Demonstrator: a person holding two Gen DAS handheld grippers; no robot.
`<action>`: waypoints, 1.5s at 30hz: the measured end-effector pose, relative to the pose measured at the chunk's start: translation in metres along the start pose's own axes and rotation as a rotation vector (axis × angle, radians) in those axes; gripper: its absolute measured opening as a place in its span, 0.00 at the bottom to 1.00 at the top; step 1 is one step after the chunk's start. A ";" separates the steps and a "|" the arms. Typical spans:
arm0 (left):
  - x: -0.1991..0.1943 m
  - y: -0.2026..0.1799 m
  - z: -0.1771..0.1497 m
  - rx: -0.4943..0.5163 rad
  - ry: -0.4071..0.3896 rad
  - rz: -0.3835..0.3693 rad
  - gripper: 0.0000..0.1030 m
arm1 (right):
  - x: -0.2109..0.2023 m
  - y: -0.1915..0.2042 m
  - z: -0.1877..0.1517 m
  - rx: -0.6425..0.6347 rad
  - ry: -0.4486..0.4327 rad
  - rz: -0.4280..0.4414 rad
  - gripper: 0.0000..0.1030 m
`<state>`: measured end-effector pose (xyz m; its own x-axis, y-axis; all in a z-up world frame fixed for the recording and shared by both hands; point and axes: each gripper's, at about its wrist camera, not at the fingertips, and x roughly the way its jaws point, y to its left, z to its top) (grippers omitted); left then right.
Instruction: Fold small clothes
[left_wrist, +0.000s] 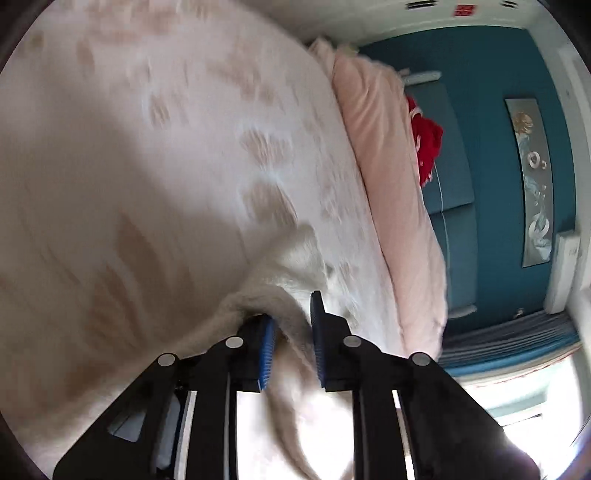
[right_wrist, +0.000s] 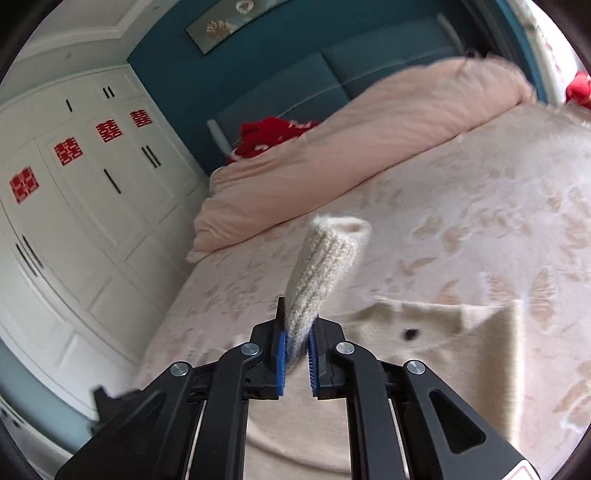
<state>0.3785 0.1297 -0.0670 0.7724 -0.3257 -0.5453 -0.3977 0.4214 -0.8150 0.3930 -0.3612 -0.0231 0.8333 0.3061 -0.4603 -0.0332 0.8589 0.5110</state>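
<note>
Bed: I am working over a wide bedspread (right_wrist: 461, 206), pale pink with a faint tan butterfly and leaf print; it fills most of both wrist views.
Quilt: a plain pink folded quilt (right_wrist: 354, 147) lies along the head of the bed, against a teal padded headboard (right_wrist: 295, 88).
Wardrobe: white wardrobe doors (right_wrist: 74, 206) with red paper cutouts stand beside the bed in the right wrist view.
Red item: a red cloth (left_wrist: 426, 140) sits between quilt and headboard.
Garment: the cream knitted garment (right_wrist: 436, 362) is the task's thing; its body lies spread on the bedspread, with one small dark spot on it.
Right gripper: my right gripper (right_wrist: 296, 347) is clamped on a ribbed cuff of the garment, which stands up past the fingertips, lifted off the bed.
Left gripper: my left gripper (left_wrist: 291, 332) has the cream knit running between its blue pads (left_wrist: 266, 347). A gap shows beside the cloth, so I cannot tell whether it actually pinches it. This view is motion-blurred.
</note>
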 end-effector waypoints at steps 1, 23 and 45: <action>0.003 0.005 -0.001 0.020 0.024 0.013 0.17 | 0.001 -0.018 -0.013 0.025 0.017 -0.045 0.08; 0.021 0.025 -0.043 0.414 0.018 0.041 0.10 | -0.013 -0.100 -0.094 0.216 0.098 -0.332 0.20; 0.061 -0.040 -0.056 0.779 0.074 0.227 0.65 | 0.029 -0.110 -0.072 0.262 0.169 -0.279 0.03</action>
<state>0.4136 0.0453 -0.0786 0.6686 -0.2049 -0.7148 -0.0609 0.9430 -0.3273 0.3811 -0.4169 -0.1447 0.6876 0.1580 -0.7086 0.3411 0.7913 0.5074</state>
